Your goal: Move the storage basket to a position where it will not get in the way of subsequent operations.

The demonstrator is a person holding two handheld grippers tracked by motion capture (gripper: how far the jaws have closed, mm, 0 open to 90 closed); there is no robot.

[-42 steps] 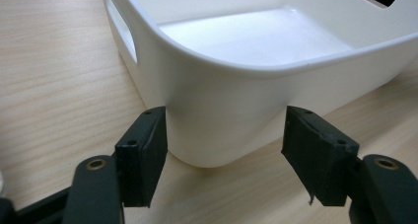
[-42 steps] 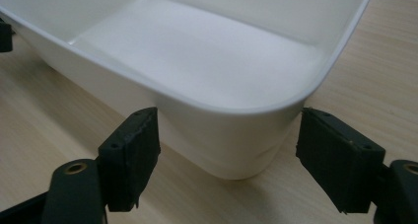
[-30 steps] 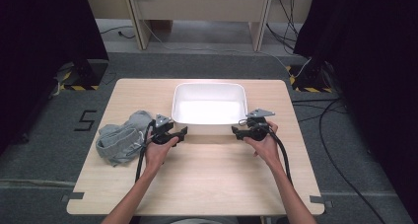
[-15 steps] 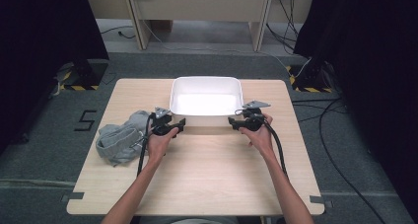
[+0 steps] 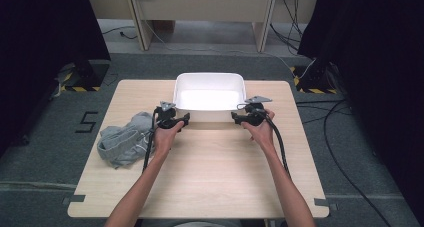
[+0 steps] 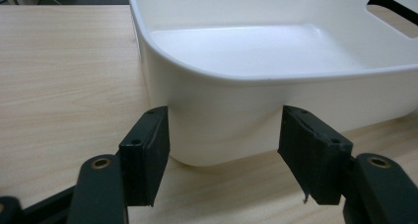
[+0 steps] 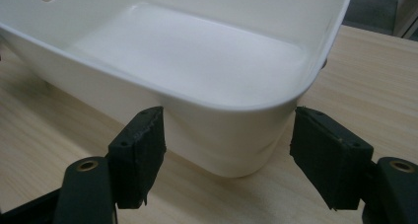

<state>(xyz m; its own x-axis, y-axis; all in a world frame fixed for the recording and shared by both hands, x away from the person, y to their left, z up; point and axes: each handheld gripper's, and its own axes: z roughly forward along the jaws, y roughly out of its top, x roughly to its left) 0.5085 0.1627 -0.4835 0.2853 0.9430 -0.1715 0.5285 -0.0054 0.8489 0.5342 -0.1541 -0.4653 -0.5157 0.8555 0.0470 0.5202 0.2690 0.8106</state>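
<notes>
Moved: white tub [image 5: 209,96], now nearer the table's [image 5: 200,187] far edge, both hands following. Left gripper [image 5: 181,120] and right gripper [image 5: 239,118] straddle its near corners, jaws closing slightly, pads beside the corner walls; contact uncertain. Grey cloth [image 5: 122,142] lies by the left edge. Judgement: tub being pushed away, freeing workspace.

Plastic, wood grain and soft cloth

We see a smooth white plastic tub [image 6: 256,51] with a slight sheen on a pale, matt wood-grain surface [image 5: 210,182], matt black fingers [image 6: 145,155] with ribbed, scuffed pads, and a crumpled grey cloth [image 5: 122,143] that looks soft.
</notes>
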